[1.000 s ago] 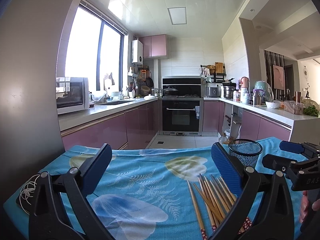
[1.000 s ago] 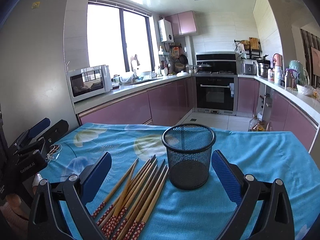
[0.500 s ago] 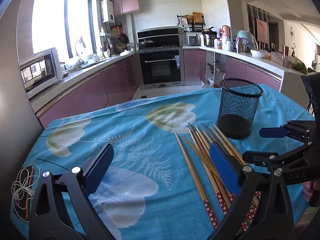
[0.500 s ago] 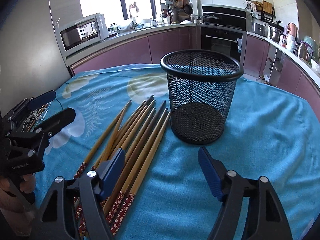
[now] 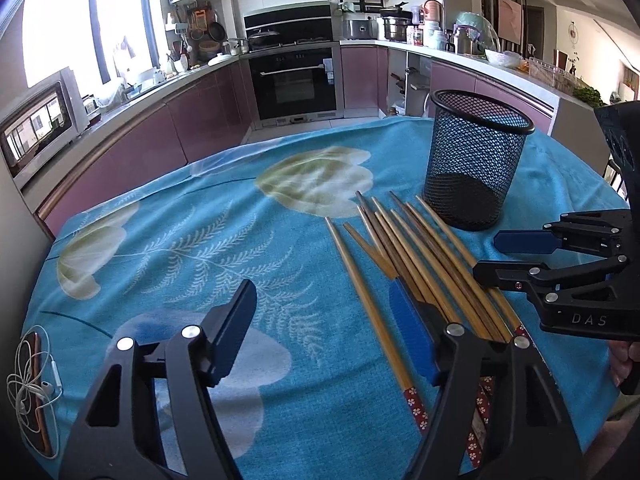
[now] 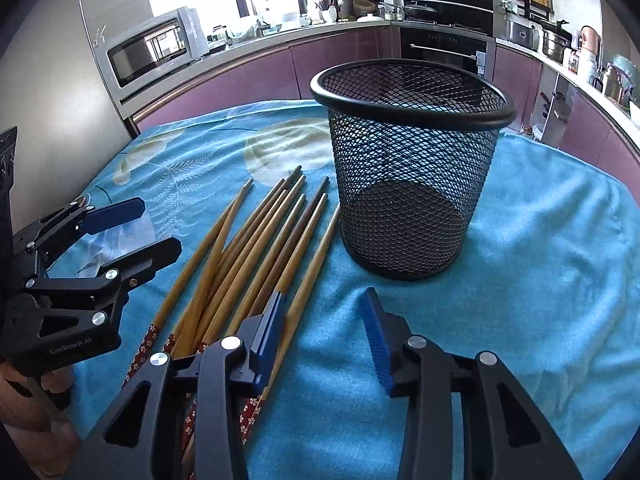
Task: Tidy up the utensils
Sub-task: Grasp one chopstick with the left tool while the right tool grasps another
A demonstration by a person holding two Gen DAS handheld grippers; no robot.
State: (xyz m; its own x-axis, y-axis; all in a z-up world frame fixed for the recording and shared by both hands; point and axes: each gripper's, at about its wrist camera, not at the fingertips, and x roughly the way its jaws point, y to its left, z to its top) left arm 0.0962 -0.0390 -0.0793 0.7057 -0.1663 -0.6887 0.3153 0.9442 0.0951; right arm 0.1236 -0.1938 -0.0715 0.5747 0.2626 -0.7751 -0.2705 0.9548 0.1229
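Left gripper [image 5: 322, 334] spread, hovering over the near-left cloth; right gripper [image 6: 326, 334] spread, low over the chopsticks [image 6: 256, 252], holding nothing. Chopsticks lie fanned on the blue tablecloth [image 6: 540, 264], just left of the upright mesh cup [image 6: 408, 184].

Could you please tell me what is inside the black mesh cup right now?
Nothing shows inside the mesh cup: only its dark bottom. The chopsticks all lie on the cloth beside it.
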